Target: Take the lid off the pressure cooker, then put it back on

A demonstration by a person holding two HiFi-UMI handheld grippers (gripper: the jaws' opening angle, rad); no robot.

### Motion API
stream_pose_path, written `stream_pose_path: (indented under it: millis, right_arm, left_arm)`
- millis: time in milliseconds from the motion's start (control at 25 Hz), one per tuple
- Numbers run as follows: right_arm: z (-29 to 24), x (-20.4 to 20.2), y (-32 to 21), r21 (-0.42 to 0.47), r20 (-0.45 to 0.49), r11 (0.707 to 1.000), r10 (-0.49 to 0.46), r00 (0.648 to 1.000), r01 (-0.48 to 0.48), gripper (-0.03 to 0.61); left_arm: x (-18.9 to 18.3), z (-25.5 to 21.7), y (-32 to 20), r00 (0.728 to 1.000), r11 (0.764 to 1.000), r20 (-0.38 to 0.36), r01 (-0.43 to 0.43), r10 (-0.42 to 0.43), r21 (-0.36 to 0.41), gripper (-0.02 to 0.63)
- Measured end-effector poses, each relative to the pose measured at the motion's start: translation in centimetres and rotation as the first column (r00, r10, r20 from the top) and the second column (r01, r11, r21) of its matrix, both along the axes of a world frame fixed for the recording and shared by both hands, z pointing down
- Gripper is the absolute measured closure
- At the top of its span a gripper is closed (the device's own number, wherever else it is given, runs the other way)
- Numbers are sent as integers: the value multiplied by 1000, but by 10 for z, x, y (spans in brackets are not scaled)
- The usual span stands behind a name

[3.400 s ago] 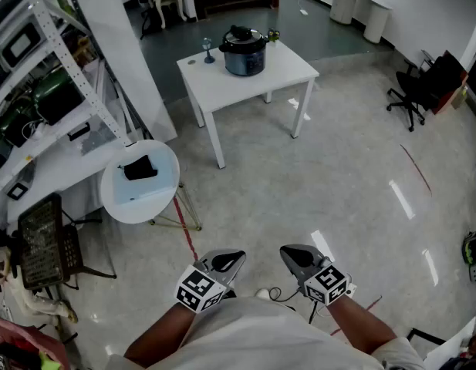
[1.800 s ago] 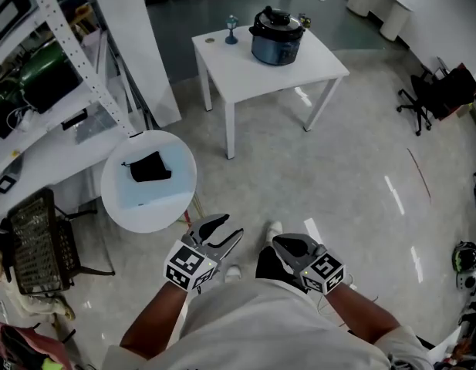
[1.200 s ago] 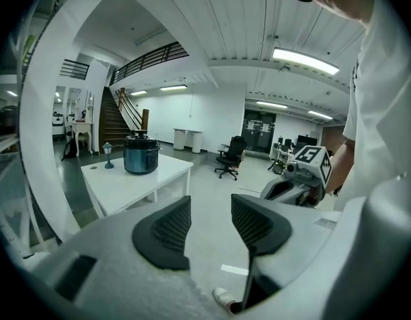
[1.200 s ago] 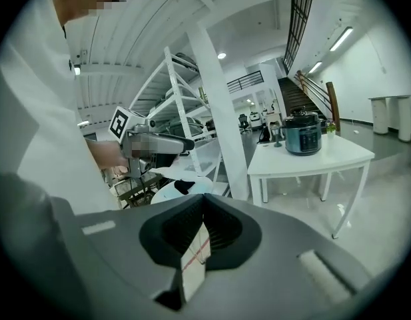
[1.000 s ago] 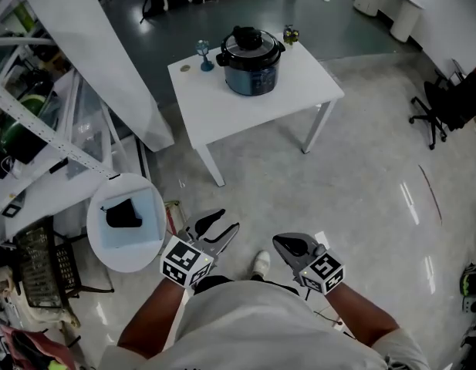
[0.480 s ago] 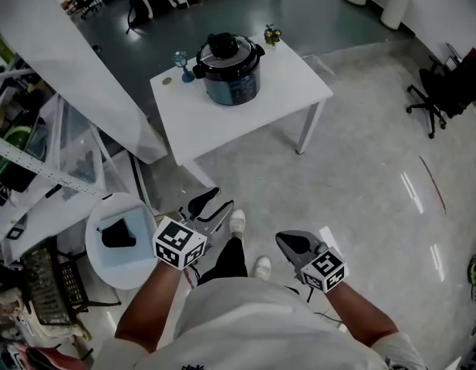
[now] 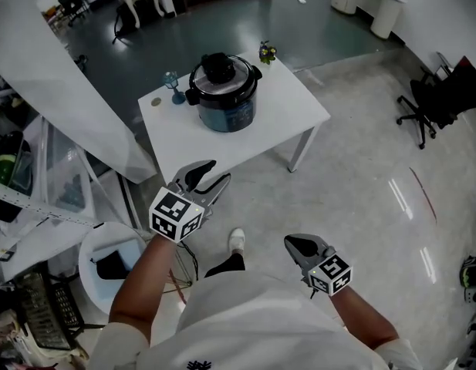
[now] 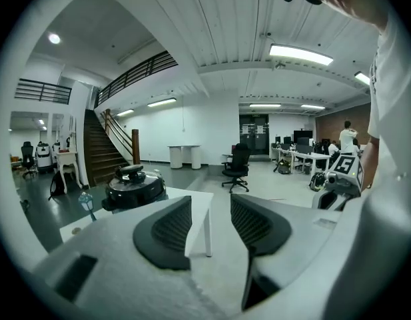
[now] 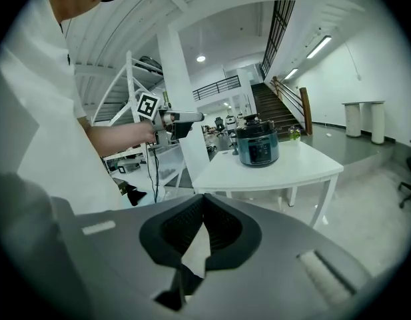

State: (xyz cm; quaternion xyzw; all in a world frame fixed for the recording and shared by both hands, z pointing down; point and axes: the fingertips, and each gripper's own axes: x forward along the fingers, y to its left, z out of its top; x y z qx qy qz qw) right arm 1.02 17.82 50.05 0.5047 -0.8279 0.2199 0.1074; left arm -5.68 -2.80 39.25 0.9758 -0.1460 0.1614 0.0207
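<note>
- Plainly, nothing has been touched yet: the pressure cooker (image 7: pixel 222 105) stands on the white tabletop (image 7: pixel 288 122), toward its far left part. The lid (image 7: pixel 222 75) is seated on it, and both hand-held grippers are over the floor, apart from the table.
- The left hand-held gripper (image 7: pixel 216 173) is held up near the tabletop's near edge. Its jaws stand apart with nothing between them but the room beyond.
- The right hand-held gripper (image 7: pixel 290 242) sits lower and closer to the person's body, its jaws pressed together at the tips on nothing.
- Handling, as a judgement: the lid looks like rigid, glossy dark metal, so it is probably weighty and a little slippery on its dome. Lids of this kind usually lock by a twist, so it likely needs turning before it will lift.
- The best hold is probably the black knob (image 7: pixel 217 60) at the lid's centre, which stands proud and looks narrow enough for a pair of jaws.
- A side handle (image 7: pixel 258 72) offers the other hand-held gripper a place to steady the pot, since the body might swivel on the smooth tabletop.
- Count: one pressure cooker, one lid, one knob, two side handles, one tabletop and two hand-held grippers.
- Also on the tabletop are one small blue goblet (image 7: pixel 172 89), one small flat round thing (image 7: pixel 154 102) and one little green ornament (image 7: pixel 265 51).
</note>
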Motion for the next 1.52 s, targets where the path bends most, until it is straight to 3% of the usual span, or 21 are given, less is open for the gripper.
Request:
stream_pose_path:
  millis: [680, 1200, 1520]
  right_arm:
    - [3, 25, -141, -47, -23, 994, 101, 995, -102, 565]
    - [-1, 75, -174, -60, -36, 994, 93, 995, -95, 564]
    - [-1, 122, -188, -62, -50, 991, 116, 992, -119, 563]
  left_arm:
    - [58, -5, -250, 999, 993, 39, -30, 26, 111, 387]
    - [112, 21, -351, 996, 996, 86, -14, 6, 88, 299]
    - [147, 28, -373, 988, 991, 125, -101, 90, 91, 281]
